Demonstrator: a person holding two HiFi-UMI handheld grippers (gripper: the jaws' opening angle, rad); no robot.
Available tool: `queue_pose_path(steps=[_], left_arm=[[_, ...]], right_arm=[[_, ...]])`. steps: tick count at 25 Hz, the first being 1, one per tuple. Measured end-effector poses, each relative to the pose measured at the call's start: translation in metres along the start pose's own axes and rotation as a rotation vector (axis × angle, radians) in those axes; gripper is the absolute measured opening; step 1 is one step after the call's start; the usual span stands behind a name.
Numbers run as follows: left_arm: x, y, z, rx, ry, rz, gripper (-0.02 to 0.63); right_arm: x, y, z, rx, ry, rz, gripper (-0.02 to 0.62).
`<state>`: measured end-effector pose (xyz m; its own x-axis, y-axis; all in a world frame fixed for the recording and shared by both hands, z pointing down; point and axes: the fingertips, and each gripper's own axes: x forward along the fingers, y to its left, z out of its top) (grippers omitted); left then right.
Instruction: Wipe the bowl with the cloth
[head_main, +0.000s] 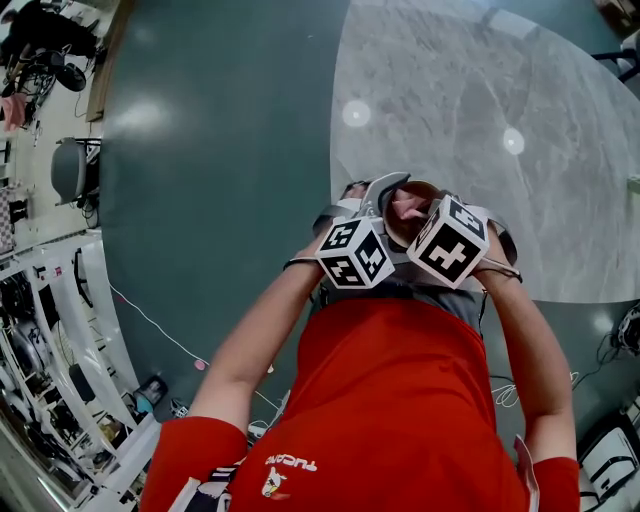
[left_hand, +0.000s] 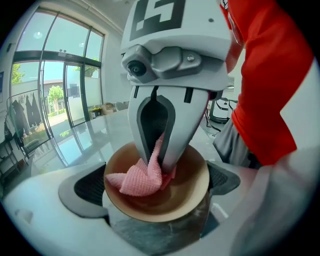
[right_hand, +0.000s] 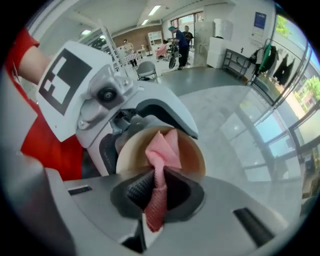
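Left gripper (left_hand: 156, 182) clamps the bowl (left_hand: 192, 192) at frame centre; right gripper (right_hand: 159, 192), closed on the cloth (right_hand: 162, 150), holds it inside the bowl.

The cloth (left_hand: 136, 177) is coloured pink in a waffle weave and the bowl (left_hand: 192, 185) tan. The cubes (head_main: 354, 253) are patterned black-on-white.

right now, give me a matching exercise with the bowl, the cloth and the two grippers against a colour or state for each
Things:
1 bowl
2 cloth
3 left gripper
4 right gripper

Colour or state:
A shut on the cloth
B pink, bunched inside the bowl
C tan, round
D shut on the bowl

Pairs: 1-C, 2-B, 3-D, 4-A
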<state>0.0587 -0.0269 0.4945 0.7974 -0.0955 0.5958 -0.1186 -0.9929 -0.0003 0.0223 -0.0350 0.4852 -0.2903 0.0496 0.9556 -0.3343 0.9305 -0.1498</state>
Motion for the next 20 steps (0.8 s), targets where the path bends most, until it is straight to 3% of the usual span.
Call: queue_pose_path(steps=[6,11,20], left_arm=[[-0.009,-0.003,0.0,-0.024,-0.04,0.012,0.585],[-0.016,-0.002,0.002,-0.061,-0.089,0.031,0.586],[-0.014,0.0,-0.001,-0.088,-0.111,0.054,0.586]], right_arm=[[-0.013,0.0,0.008,0.14,-0.202,0.02,0.025],[-0.023,0.0,0.012,0.195,-0.354,0.036,0.025],[-0.017,0.002,0.007,0.194,-0.347,0.036,0.026]])
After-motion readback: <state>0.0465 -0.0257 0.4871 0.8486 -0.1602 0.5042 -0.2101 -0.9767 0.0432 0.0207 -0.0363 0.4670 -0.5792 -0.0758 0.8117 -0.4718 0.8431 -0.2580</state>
